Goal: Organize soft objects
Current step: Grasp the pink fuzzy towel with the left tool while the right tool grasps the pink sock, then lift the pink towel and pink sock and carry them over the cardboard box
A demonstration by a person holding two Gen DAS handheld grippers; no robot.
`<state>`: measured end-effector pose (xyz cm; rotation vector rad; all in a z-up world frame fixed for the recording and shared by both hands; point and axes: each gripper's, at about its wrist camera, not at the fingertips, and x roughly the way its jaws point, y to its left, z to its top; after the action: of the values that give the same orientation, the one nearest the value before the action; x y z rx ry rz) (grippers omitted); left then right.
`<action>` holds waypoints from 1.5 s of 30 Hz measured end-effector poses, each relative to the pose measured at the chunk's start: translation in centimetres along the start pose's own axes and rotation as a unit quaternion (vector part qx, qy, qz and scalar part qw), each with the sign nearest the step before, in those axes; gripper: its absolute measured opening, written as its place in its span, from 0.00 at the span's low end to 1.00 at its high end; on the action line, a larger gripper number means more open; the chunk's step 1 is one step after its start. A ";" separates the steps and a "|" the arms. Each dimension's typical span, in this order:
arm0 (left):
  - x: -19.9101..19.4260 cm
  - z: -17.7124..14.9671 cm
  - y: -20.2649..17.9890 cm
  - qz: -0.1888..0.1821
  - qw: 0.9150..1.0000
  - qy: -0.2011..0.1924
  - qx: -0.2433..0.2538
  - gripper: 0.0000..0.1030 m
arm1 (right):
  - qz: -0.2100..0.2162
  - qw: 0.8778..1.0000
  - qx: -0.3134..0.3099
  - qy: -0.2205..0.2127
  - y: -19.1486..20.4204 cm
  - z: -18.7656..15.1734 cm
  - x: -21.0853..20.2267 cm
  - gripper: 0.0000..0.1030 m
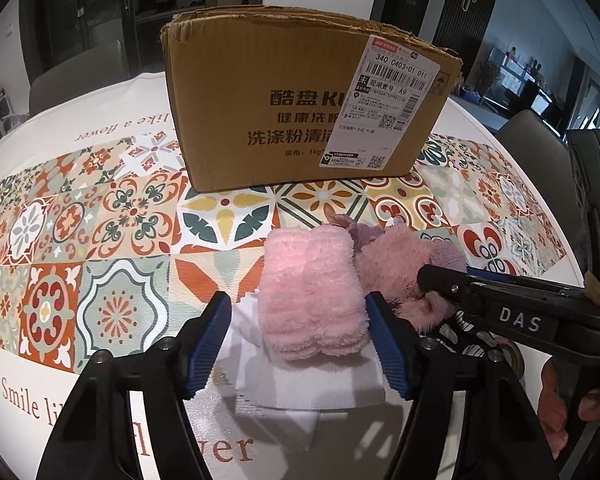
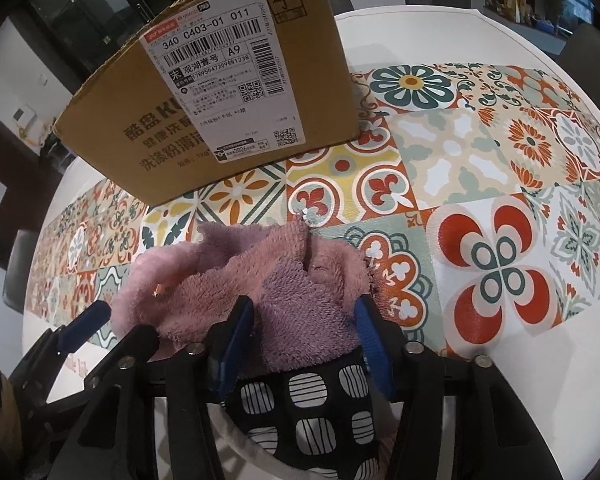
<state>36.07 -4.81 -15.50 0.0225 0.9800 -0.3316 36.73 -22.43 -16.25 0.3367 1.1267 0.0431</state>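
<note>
A rolled pink fluffy towel (image 1: pixel 312 292) lies on white folded cloths (image 1: pixel 300 392) on the table. My left gripper (image 1: pixel 300 344) is open, one finger on each side of the roll. Behind it lies a crumpled pink and mauve fluffy cloth (image 1: pixel 396 264), also in the right wrist view (image 2: pixel 260 280). My right gripper (image 2: pixel 304 340) straddles the mauve part, jaws apart, above a black and white patterned cloth (image 2: pixel 312 412). It shows from the side in the left wrist view (image 1: pixel 432 280).
An open cardboard box (image 1: pixel 300 96) with a shipping label stands behind the cloths on the patterned tablecloth (image 1: pixel 100 240); it also shows in the right wrist view (image 2: pixel 220 88). Chairs stand around the round table.
</note>
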 end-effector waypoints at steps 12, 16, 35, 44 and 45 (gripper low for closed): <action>-0.8 -0.1 -0.5 -0.006 1.000 -0.009 0.008 0.39 | -0.009 1.000 -0.010 -0.028 -0.1 0.4 -1.0 0.14; -1.4 -0.2 -0.6 -0.004 1.000 -0.013 0.009 0.38 | -0.022 0.998 -0.016 -0.052 0.0 0.9 -2.1 0.14; -6.5 0.9 -1.3 0.021 0.996 -0.089 0.019 0.24 | -0.002 0.992 -0.048 -0.117 2.6 1.0 -8.0 0.13; -9.3 1.9 -1.4 0.030 0.991 -0.128 0.016 0.24 | 0.005 0.985 -0.070 -0.157 3.8 1.2 -11.4 0.10; -9.6 2.0 -1.5 0.031 0.991 -0.131 0.016 0.24 | 0.007 0.984 -0.071 -0.162 3.9 1.3 -11.8 0.10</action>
<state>32.41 -4.01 -6.33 0.0373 0.7118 -0.2847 33.30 -21.39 -4.30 0.2144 0.7930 0.0788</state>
